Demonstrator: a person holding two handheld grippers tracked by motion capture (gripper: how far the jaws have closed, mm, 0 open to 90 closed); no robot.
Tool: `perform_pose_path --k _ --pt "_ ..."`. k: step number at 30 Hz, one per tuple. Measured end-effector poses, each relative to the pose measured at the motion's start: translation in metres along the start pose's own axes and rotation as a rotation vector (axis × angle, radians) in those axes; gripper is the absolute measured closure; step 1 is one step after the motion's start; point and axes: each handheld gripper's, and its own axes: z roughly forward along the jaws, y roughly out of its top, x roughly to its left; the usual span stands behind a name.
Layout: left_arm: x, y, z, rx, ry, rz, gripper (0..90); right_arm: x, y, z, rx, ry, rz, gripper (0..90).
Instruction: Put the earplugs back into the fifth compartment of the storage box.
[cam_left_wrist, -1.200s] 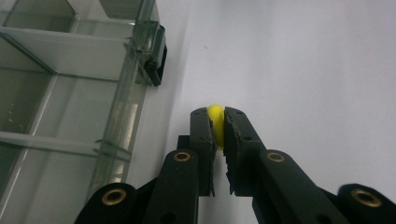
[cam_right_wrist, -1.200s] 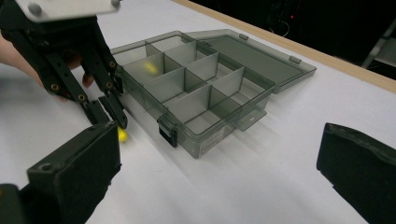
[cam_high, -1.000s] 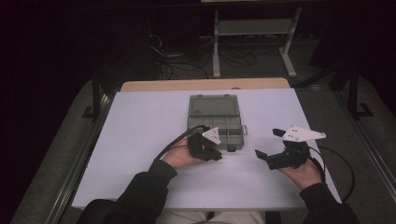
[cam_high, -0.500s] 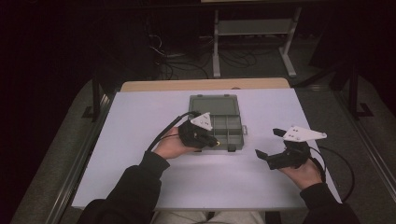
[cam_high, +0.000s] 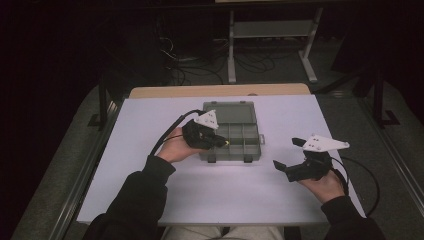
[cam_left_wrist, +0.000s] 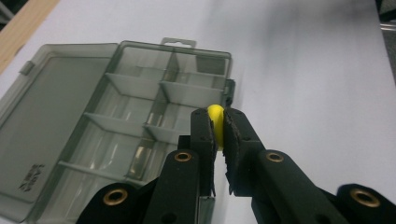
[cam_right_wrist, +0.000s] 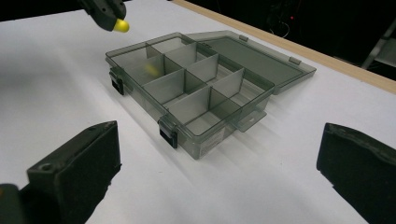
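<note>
So the main thing on the table (cam_high: 150, 200) is a smoky see-through box (cam_high: 235, 137) with its lid (cam_high: 227, 111) flipped all the way open and lying flat on the far side. Inside it's split up by thin dividers into a bunch of small compartments. In the right gripper view the compartments look empty, apart from a faint yellow smudge in one near the corner, which I can't tell from a reflection. Two dark latches (cam_right_wrist: 169, 133) sit on the front wall, undone.

The left gripper (cam_high: 220, 142) is clenched on a small yellow piece (cam_left_wrist: 215, 114), pinched right at the jaw tips with just its rounded top poking out. It hangs over the near left part of the box, a bit above the compartments, not touching the dividers. You can catch the same yellow piece at the top left of the right gripper view too, held above the table just off the box's corner.

The right gripper (cam_high: 285, 155) sits well off to the right of the box, low over the bare table, with its jaws spread wide apart and nothing between them. Its cable (cam_high: 365, 175) loops out toward the table's right edge.

Nothing stands between the left gripper and the compartments. Around the table it's pretty dark: a strip of wood (cam_high: 220, 90) runs along the far edge, and beyond that there's a metal stand (cam_high: 272, 30) and a tangle of cords (cam_high: 185, 65) on the floor.
</note>
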Motion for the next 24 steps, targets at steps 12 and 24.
perform_pose_path --k 12,24 --pt "0.016 -0.021 -0.001 0.017 0.064 -0.057 83.4 0.000 0.000 0.000 0.001 0.002 0.001 0.0" --pt "0.031 -0.048 0.005 0.012 0.110 -0.138 83.5 0.000 -0.001 0.001 0.006 0.008 0.000 0.0"
